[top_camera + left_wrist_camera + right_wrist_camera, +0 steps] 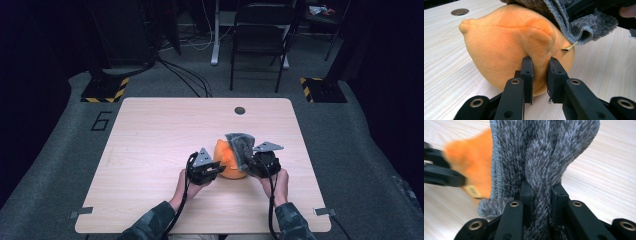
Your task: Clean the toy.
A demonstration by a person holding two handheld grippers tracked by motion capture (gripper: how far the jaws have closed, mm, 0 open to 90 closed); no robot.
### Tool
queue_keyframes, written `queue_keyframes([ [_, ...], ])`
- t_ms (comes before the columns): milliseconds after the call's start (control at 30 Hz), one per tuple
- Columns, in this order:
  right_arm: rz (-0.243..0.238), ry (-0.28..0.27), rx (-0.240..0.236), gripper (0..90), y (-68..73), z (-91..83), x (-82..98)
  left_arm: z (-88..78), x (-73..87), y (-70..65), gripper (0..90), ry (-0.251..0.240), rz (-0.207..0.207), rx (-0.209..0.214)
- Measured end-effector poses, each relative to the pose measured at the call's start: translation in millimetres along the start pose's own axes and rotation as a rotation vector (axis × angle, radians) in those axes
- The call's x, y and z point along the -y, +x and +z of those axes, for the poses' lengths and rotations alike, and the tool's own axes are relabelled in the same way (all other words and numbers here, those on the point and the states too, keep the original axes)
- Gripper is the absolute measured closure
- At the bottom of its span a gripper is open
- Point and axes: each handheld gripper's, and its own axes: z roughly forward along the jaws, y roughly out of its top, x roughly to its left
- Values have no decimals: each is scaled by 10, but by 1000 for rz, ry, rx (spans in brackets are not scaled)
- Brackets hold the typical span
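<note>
Sitting near the middle of the table (150, 125), a little toward the person, the orange plush (506, 47) rests on the wood with a grey cloth (544, 152) draped against its far side. Left gripper (537, 68) has its jaws pinched on a fold of the plush, fabric squeezed between the pads. Right gripper (541, 192) is clamped on a bunched ridge of the cloth, which rises above its jaws; a small tag (472, 191) peeks out beside the cloth's hem. From above, plush (229, 159) sits between both grippers, cloth (241, 146) lifted at its right. Farther back, a round hole (240, 110) marks the tabletop.
</note>
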Motion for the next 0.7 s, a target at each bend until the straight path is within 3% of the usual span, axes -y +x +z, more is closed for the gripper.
queue_keyframes([
  [133,52,35,28,753,-118,60,81,0,-2,3,766,1,6,0],
  [367,84,107,82,752,-262,141,171,-9,-2,14,762,4,0,0],
  [433,94,77,75,752,-296,74,147,-12,-1,25,759,3,-4,1],
  [533,81,3,37,751,-253,-106,39,-11,-1,34,755,1,-6,0],
  [600,58,-31,6,752,-151,-200,-43,-11,-1,35,751,1,-6,0],
  [700,6,-1,-38,752,43,-140,-81,-13,1,41,738,6,-1,-2],
])
